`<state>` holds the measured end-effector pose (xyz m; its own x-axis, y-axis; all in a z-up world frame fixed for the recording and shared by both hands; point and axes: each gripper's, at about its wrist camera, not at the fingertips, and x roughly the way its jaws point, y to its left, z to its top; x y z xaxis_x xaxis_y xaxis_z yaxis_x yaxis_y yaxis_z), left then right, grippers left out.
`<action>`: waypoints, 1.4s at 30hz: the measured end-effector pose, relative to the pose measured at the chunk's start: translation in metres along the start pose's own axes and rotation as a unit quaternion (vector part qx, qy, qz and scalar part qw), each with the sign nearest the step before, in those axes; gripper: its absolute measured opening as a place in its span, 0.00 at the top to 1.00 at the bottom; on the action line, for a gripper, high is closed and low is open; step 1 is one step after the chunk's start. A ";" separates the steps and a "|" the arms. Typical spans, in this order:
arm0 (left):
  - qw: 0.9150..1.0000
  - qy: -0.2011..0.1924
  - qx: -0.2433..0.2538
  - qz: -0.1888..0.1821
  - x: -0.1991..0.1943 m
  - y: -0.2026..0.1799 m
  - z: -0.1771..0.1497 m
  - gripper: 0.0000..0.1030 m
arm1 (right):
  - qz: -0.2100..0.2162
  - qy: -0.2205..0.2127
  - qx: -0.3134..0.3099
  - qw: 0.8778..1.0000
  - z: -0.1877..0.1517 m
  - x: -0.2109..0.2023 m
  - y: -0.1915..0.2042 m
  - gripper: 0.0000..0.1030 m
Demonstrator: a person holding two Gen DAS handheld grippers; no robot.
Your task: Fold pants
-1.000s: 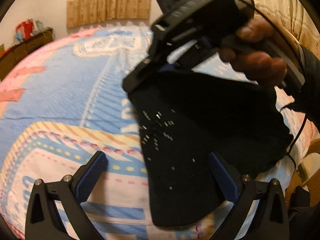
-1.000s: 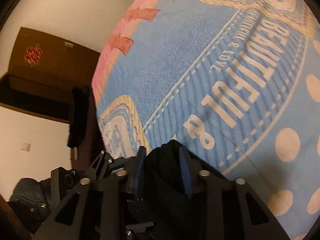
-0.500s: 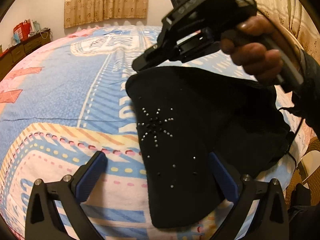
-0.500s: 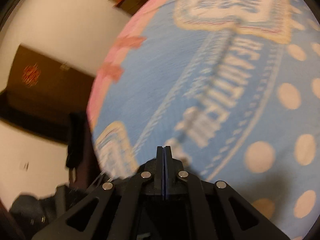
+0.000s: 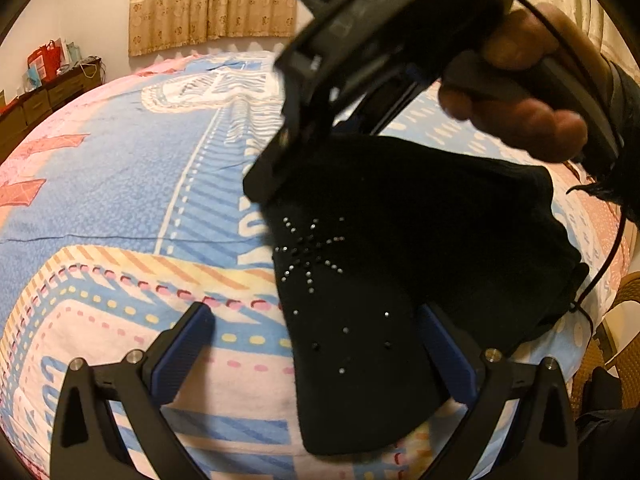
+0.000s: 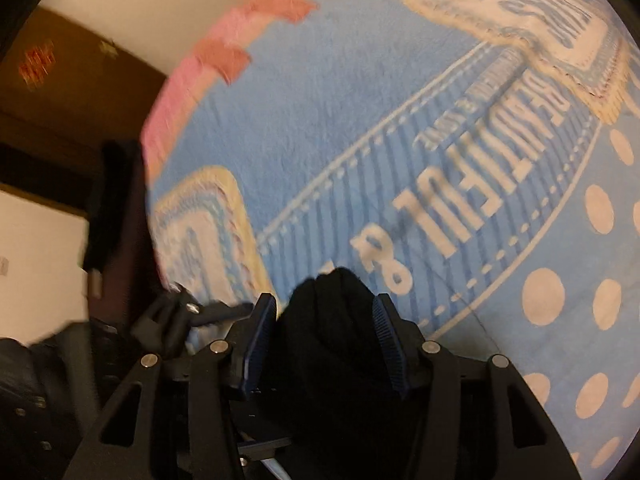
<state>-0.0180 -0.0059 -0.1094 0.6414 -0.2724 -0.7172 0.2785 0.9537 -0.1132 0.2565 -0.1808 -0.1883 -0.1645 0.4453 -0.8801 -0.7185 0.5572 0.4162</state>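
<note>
Pants (image 5: 384, 264), black with a starburst of small studs, lie folded on the patterned bed (image 5: 120, 184). Left gripper (image 5: 316, 344) hovers spread wide over their near end; right gripper (image 6: 326, 344) stands parted around a fabric bunch.

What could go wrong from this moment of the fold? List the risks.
1. The right claw stands open around a bunched hump of the black pants; closing now would likely pinch several layers and drag the fold askew.
2. The pants' right side reaches the edge of the bed; a tug that way could slide them off.
3. The open left claw hovers low; it might snag the near hem.
</note>
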 end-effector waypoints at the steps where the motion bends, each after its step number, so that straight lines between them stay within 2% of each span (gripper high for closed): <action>1: 1.000 0.000 0.001 0.000 0.001 -0.001 -0.001 0.00 | -0.011 0.002 -0.009 1.000 0.002 0.004 0.003 0.64; 4: 1.000 0.000 -0.001 -0.002 0.001 -0.001 -0.001 0.00 | -0.019 -0.003 -0.026 0.999 0.005 0.008 0.011 0.77; 7: 1.000 -0.002 -0.007 -0.003 0.001 0.000 -0.002 0.00 | -0.010 -0.028 -0.009 1.000 0.004 0.002 0.002 0.83; 11: 1.000 -0.003 -0.014 -0.005 0.002 0.003 -0.001 0.00 | 0.027 -0.055 0.048 0.997 -0.001 -0.007 -0.030 0.84; 16: 1.000 -0.006 -0.013 -0.001 0.003 0.003 -0.001 0.00 | 0.052 -0.087 0.038 0.994 -0.010 -0.022 -0.015 0.84; 19: 1.000 -0.008 -0.019 -0.003 0.003 0.006 0.001 0.00 | 0.029 -0.086 0.067 0.994 -0.007 -0.010 -0.037 0.85; 21: 1.000 -0.010 -0.018 0.000 0.003 0.006 0.000 0.00 | 0.043 -0.089 0.080 0.992 -0.006 -0.002 -0.045 0.84; 24: 1.000 -0.012 -0.017 0.002 0.004 0.005 0.000 0.00 | 0.035 -0.096 0.078 0.992 -0.005 -0.004 -0.045 0.84; 27: 1.000 -0.013 -0.014 0.004 0.004 0.004 -0.001 0.00 | 0.012 -0.105 0.069 0.992 -0.009 -0.007 -0.037 0.83; 29: 1.000 -0.014 -0.013 0.004 0.004 0.001 -0.003 0.00 | -0.005 -0.119 0.055 0.991 -0.014 -0.013 -0.028 0.80; 31: 1.000 -0.013 -0.013 0.004 0.004 0.001 -0.004 0.00 | -0.023 -0.142 0.052 0.988 -0.022 -0.023 -0.022 0.72; 33: 1.000 -0.013 -0.011 0.005 0.004 -0.002 -0.005 0.00 | -0.041 -0.160 0.046 0.985 -0.032 -0.033 -0.016 0.71; 36: 1.000 -0.013 -0.011 0.006 0.004 -0.003 -0.006 0.00 | -0.072 -0.198 0.036 0.977 -0.056 -0.053 -0.002 0.71; 38: 1.000 -0.011 -0.015 0.005 0.003 -0.002 -0.006 0.00 | -0.098 -0.231 0.039 0.967 -0.079 -0.069 0.006 0.71; 42: 0.999 -0.015 -0.027 0.011 -0.001 -0.002 -0.007 0.00 | -0.181 -0.265 0.036 0.946 -0.118 -0.079 0.018 0.68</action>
<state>-0.0236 -0.0064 -0.1133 0.6683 -0.2533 -0.6994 0.2243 0.9651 -0.1351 0.1765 -0.2885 -0.1386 0.4590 0.4950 -0.7378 -0.6117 0.7783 0.1415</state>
